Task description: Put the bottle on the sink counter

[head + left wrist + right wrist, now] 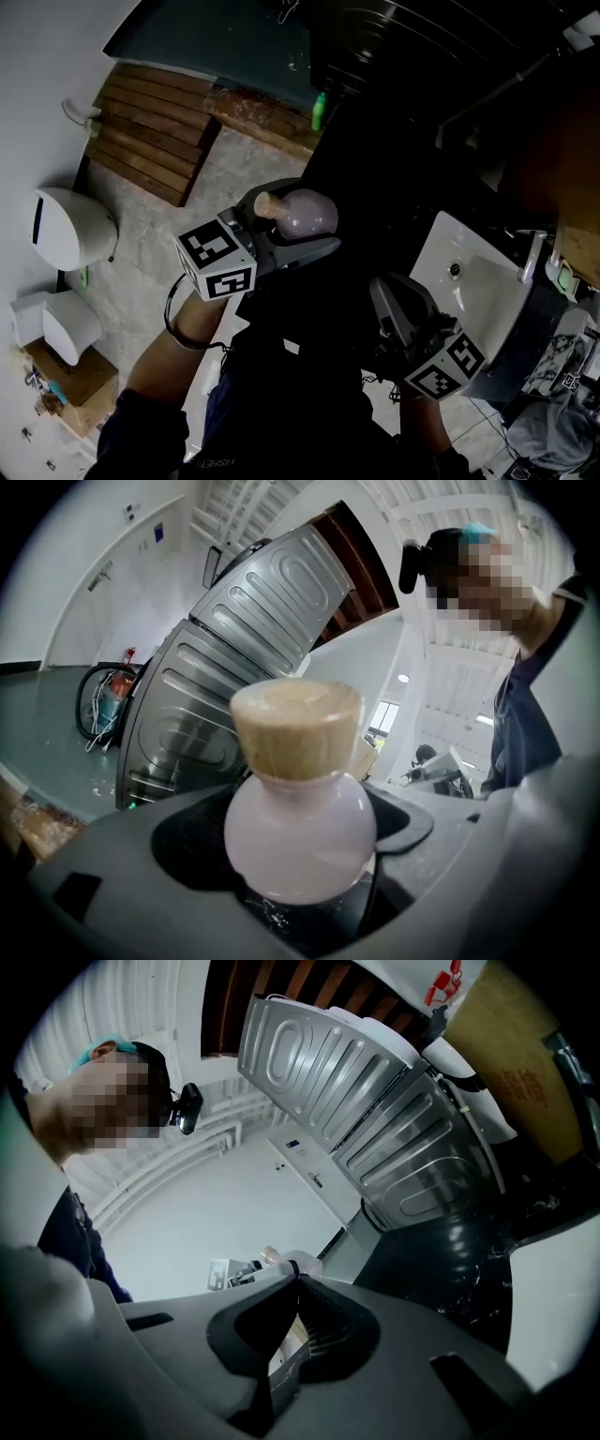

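Bathroom, viewed steeply from above. At left on the pale floor: white toilet (64,230), with a wooden slat mat (150,131) beyond it. Small green bottle (320,111) upright at the end of a brown ledge on the far side. At right: white sink (450,248) with a tap (532,255) at its back edge. Ribbed metal panel (253,639) large in the background of both gripper views. Dark, poorly lit stretch in the middle of the head view, contents not readable.

Left hand-held gripper (305,242) clamped on the bottle (302,214): pale pink, round-bellied, tan stopper (296,726) on top. Jaws pressed to either side of the belly, stopper clear above them. Bottle held in the air over the floor, left of the sink and well apart from it, touching only the jaws.

Right hand-held gripper (392,305) with jaws closed tight on each other, nothing between them. Positioned low, just beside the sink's near edge, between bottle and sink.
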`<state>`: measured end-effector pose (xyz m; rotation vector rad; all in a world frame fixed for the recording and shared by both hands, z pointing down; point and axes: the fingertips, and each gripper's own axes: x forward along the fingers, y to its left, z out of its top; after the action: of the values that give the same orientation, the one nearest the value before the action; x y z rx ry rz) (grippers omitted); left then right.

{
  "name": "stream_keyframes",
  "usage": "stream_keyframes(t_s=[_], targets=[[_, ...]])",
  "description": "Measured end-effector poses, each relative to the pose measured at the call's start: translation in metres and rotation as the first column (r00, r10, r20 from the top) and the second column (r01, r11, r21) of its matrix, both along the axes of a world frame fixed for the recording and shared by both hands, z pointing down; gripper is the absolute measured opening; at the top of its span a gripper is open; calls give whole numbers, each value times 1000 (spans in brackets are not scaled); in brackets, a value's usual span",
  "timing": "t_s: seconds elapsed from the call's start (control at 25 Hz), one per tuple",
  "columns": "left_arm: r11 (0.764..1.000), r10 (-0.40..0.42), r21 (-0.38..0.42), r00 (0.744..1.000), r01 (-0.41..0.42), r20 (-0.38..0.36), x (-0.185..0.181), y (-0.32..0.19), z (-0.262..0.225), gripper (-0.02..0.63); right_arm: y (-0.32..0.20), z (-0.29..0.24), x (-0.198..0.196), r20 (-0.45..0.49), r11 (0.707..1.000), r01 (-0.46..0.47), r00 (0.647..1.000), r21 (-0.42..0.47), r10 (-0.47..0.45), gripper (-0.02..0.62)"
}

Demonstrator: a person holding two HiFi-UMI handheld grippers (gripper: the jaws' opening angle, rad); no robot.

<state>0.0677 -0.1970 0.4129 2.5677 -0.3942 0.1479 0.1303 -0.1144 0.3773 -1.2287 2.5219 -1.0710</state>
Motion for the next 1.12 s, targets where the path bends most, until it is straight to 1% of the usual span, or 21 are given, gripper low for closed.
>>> stream_keyframes(t_s=[0.12, 0.36, 0.48, 0.64, 1.12], targets=[[1000, 15, 13, 999, -15, 28, 3, -3, 9, 402, -2, 2, 2, 1, 1000, -2, 1000, -5, 2, 26], [1000, 8, 25, 997, -10, 74, 6, -15, 26, 401, -5, 9, 9, 6, 1000, -13, 1000, -18, 13, 26], [999, 9, 36, 994, -13, 113, 7, -19, 35, 400, -3, 13, 8, 6, 1000, -4, 1000, -27, 4, 26], [998, 24, 57, 984, -34, 174, 8, -22, 48, 401, -2, 18, 6, 16, 999, 3, 1000, -37, -3, 26], [988, 42, 126, 949, -86, 312, 20, -31, 72, 402, 1, 30, 14, 22, 998, 1, 1000, -62, 1, 26]])
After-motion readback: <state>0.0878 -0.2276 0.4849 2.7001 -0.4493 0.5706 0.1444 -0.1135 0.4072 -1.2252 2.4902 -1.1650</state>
